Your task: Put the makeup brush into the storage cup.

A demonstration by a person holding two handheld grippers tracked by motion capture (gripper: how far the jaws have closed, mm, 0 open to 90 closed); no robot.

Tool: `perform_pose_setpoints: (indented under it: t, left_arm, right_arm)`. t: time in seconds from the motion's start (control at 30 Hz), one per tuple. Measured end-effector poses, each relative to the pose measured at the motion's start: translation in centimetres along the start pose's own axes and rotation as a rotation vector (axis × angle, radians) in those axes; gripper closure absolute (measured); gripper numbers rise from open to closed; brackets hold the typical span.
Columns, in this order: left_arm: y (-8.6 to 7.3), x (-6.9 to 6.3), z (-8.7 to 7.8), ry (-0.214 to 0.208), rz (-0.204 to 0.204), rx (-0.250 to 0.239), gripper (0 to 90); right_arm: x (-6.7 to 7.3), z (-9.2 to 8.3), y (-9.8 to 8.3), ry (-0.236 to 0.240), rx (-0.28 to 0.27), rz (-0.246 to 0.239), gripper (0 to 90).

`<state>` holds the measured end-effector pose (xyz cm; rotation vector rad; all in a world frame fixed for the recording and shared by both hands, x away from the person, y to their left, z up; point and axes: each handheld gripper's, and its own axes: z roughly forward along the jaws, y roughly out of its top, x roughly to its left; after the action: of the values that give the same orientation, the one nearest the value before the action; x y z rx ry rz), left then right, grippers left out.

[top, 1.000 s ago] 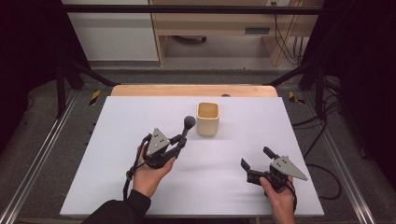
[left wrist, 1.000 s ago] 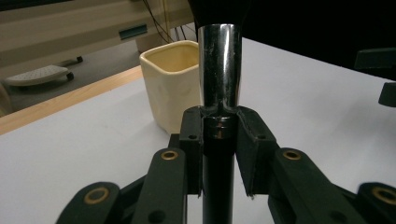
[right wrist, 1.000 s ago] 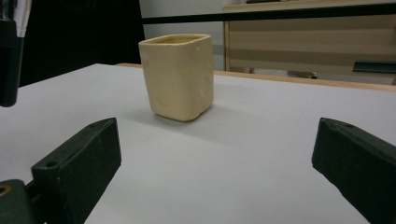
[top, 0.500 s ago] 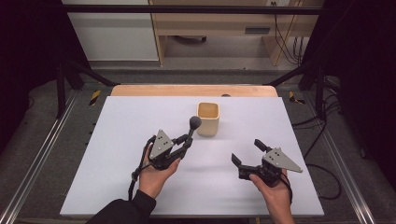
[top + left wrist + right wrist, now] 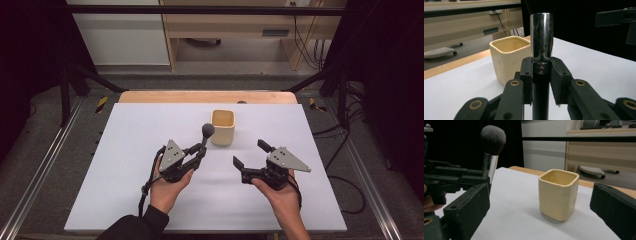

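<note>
Right gripper [image 5: 247, 154] has come forward and inward toward the cream square ceramic cup [image 5: 223, 127] since the earlier frame; brush head is also closer to the cup. Black-handled makeup brush with chrome ferrule and dark bristle head [image 5: 207, 132] stands upright just left of the cup — apart from it, not inside. Left gripper [image 5: 200, 151] is clamped on the brush's handle just below the ferrule. Right gripper's jaws are spread wide, nothing between them, near the cup's right front. Cup stands on the white tabletop [image 5: 125, 150].
</note>
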<state>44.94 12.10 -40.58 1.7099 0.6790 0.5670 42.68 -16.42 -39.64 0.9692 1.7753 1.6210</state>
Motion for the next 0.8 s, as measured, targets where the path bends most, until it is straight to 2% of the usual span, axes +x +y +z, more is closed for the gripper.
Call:
perform_pose_setpoints:
  t: [0.23,0.3,0.57,0.8]
  left_arm:
    - [-0.5,-0.1,0.4,-0.014,-0.005,0.0,73.2]
    - [-0.5,-0.1,0.4,-0.013,-0.007,-0.003,73.2]
    - [-0.5,-0.4,0.6,-0.013,-0.002,-0.008,73.2]
    - [-0.5,-0.6,0.8,-0.016,-0.003,-0.01,73.2]
  right_arm:
    - [0.3,0.5,0.4,0.008,-0.005,0.028,4.7]
    - [0.4,0.6,0.6,0.011,-0.007,0.015,3.9]
    - [1.0,1.0,1.1,0.02,-0.013,0.016,3.8]
    - [1.4,1.2,1.2,0.039,-0.021,0.012,9.0]
